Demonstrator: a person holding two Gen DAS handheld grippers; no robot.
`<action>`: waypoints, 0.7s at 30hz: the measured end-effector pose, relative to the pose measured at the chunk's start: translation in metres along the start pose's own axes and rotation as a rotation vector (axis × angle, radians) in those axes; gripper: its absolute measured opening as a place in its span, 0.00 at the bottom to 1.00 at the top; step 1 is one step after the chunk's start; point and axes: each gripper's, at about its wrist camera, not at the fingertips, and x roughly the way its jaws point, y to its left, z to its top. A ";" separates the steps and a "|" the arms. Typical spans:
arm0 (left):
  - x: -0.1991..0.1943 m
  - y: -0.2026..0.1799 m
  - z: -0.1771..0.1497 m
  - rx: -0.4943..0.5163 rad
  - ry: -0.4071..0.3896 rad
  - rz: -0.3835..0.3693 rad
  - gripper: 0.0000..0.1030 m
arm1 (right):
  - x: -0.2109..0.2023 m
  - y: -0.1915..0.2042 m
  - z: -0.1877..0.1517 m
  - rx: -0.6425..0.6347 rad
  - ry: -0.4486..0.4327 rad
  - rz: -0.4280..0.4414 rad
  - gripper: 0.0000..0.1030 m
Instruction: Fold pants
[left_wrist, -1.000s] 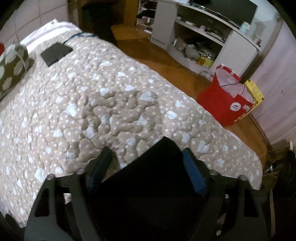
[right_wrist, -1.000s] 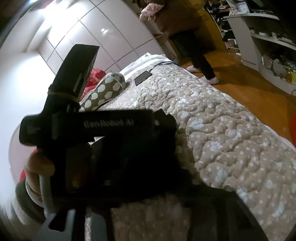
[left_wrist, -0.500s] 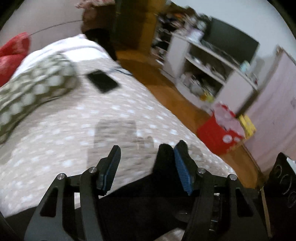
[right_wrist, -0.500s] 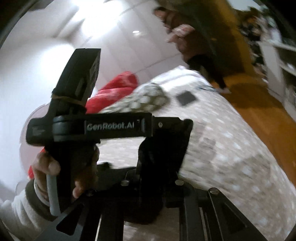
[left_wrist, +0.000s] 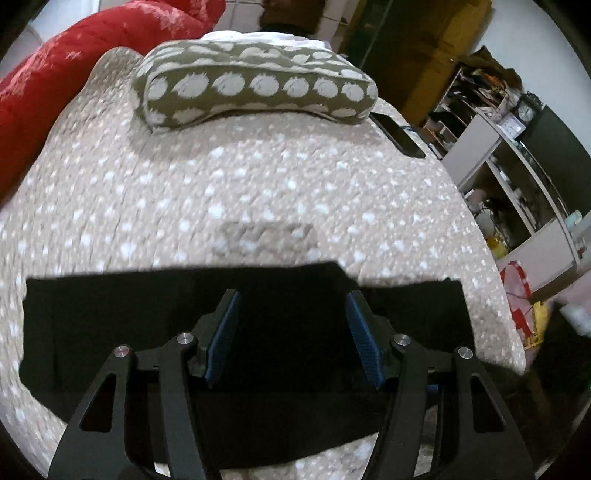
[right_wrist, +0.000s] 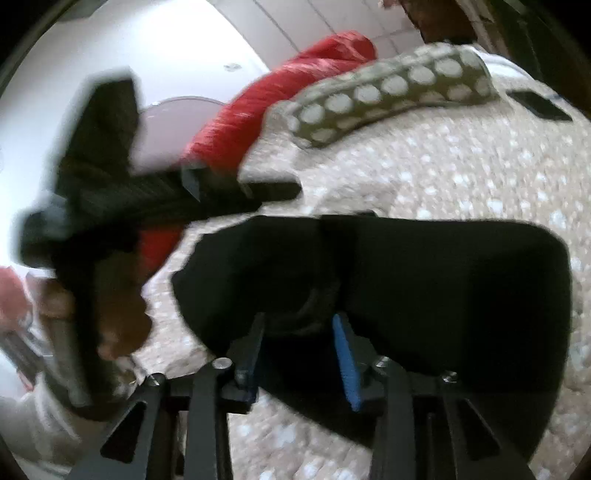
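- One pair of black cloth pants (left_wrist: 147, 314), folded flat on the bed before me.
- One beige quilted bedspread with white dots (left_wrist: 258, 192).
- One olive-green pillow with white spots (left_wrist: 258, 88).
- One red fleecy blanket (left_wrist: 55, 74), bunched at the bed's far side.
- One flat black rectangular device (left_wrist: 399, 134) beside the pillow.
- Two grippers of mine: my left gripper (left_wrist: 291, 332) and my right gripper (right_wrist: 301, 350), each with two blue-padded fingers (left_wrist: 221, 332).
- One red and white bag (left_wrist: 517, 291) on the floor.
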 end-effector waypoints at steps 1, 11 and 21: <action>-0.001 -0.004 -0.002 0.003 -0.003 -0.003 0.57 | -0.014 0.002 0.002 -0.010 -0.015 0.014 0.48; 0.027 -0.044 -0.023 0.088 -0.006 0.086 0.62 | -0.044 -0.047 0.019 0.004 -0.063 -0.377 0.20; 0.034 -0.036 -0.035 0.054 -0.032 0.097 0.67 | -0.024 -0.046 0.027 -0.020 -0.035 -0.418 0.20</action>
